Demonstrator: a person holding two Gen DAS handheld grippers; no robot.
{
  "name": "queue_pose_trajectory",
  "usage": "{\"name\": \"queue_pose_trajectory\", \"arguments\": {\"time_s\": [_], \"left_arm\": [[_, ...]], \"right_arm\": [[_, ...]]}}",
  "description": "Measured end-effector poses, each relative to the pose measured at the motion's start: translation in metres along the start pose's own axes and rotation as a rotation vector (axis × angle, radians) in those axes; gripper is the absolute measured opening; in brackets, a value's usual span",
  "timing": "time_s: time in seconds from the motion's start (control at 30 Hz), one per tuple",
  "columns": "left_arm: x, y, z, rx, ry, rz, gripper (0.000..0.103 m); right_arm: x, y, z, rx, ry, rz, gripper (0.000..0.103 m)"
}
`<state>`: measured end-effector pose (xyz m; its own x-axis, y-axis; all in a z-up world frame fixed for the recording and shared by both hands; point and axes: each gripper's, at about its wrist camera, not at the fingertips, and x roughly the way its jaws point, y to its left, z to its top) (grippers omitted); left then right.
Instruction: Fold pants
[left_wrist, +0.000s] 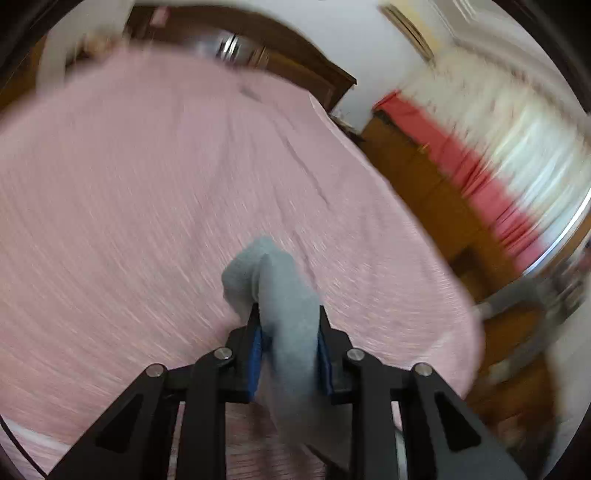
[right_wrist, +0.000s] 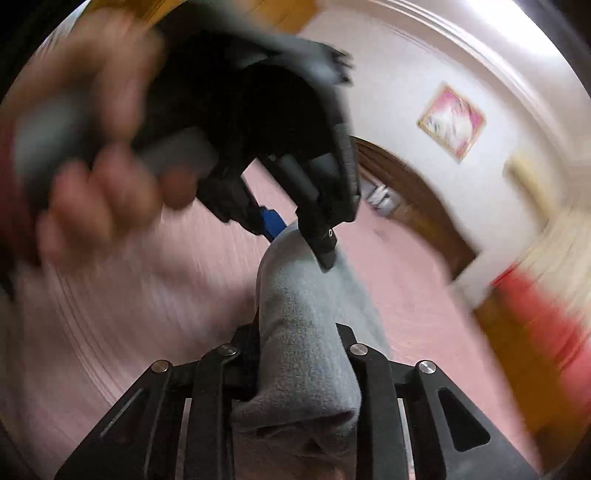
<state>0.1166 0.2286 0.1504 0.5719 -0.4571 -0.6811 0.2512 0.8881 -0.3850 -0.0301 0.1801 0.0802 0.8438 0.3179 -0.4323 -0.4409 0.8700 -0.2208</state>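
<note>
The grey pants (left_wrist: 286, 291) are bunched into a thick fold that rises between the jaws of my left gripper (left_wrist: 288, 314), which is shut on the cloth with its blue pads against both sides. In the right wrist view, another part of the grey pants (right_wrist: 306, 354) fills my right gripper (right_wrist: 299, 332), which is shut on it. The cloth runs up from there to the left gripper (right_wrist: 299, 240), held just ahead by a person's hand (right_wrist: 92, 166). Both grippers hold the pants above the pink bed sheet (left_wrist: 147, 184). Both views are blurred.
A dark wooden headboard (left_wrist: 295, 59) closes the far end of the bed. Right of the bed stand wooden furniture (left_wrist: 424, 177), a red cloth (left_wrist: 461, 166) and pale curtains (left_wrist: 524, 122). A framed picture (right_wrist: 450, 120) hangs on the white wall.
</note>
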Motion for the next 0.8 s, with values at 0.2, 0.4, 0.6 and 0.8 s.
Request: {"name": "queue_pose_trajectory", "arguments": {"time_s": [0.2,0.4,0.6,0.8], "left_arm": [[-0.043,-0.079,0.049,0.171,-0.081,-0.018,0.040],[-0.033,-0.040,0.001,0.093,-0.106,-0.018,0.050],[0.053,0.003,-0.084,-0.001,0.142,-0.065,0.050],[0.057,0.023,-0.094,-0.179,0.158,-0.340,0.014]], "right_arm": [[-0.008,-0.129,-0.006,0.882,-0.038,0.356,0.024],[0.006,-0.201,-0.159,1.331,0.286,0.210,0.028],[0.005,-0.205,-0.153,1.222,0.231,0.253,0.042],[-0.012,-0.192,-0.113,0.886,0.251,0.063,0.063]]}}
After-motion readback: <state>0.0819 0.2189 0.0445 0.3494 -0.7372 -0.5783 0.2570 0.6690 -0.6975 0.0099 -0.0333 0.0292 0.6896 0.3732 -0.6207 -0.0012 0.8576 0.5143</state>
